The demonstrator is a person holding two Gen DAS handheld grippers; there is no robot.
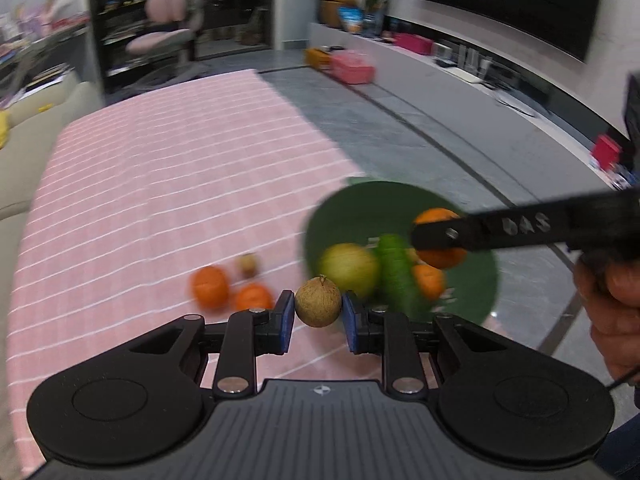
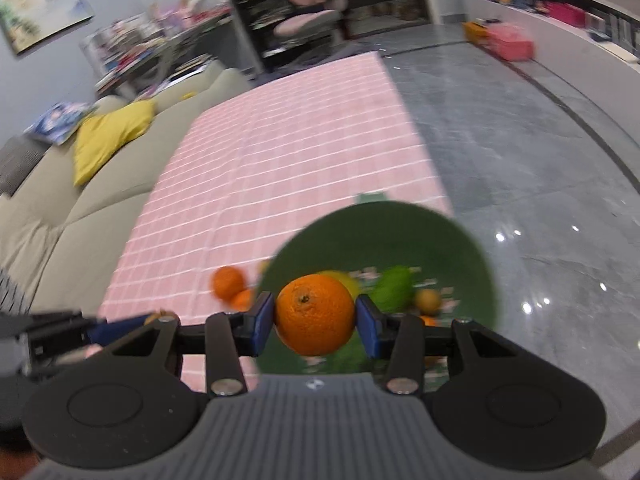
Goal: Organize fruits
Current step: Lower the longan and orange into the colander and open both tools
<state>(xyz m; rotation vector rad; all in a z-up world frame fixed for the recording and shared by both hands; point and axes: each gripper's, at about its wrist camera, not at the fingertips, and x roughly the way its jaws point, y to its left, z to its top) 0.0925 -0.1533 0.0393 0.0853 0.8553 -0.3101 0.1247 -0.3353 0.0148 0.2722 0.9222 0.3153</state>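
Left wrist view: the left gripper (image 1: 318,308) pinches a small brown round fruit (image 1: 318,301) between its blue pads (image 1: 286,320), raised above the pink checked tablecloth (image 1: 160,184). Two oranges (image 1: 210,286) and one small brownish fruit (image 1: 249,265) lie loose on the cloth, well apart from the green plate (image 1: 360,208). The plate sits at the table's edge and holds a yellow-green apple (image 1: 349,268), a green elongated fruit (image 1: 396,270) and further oranges.

Right wrist view: the right gripper (image 2: 315,318) clamps a large orange (image 2: 315,314) at its widest girth, one pad (image 2: 262,318) on each side, suspended over the near part of the plate (image 2: 380,232).

Handling assessment: the brown fruit appears light, with a dry, matt, rigid skin; a grip across its middle should hold without slip. The orange is probably heavier, firm yet slightly yielding, with a dimpled rind that offers friction. Take each round fruit across its equator; an off-centre pinch is likely to squeeze it out. Excess force risks bruising the apple and the softer green fruit.
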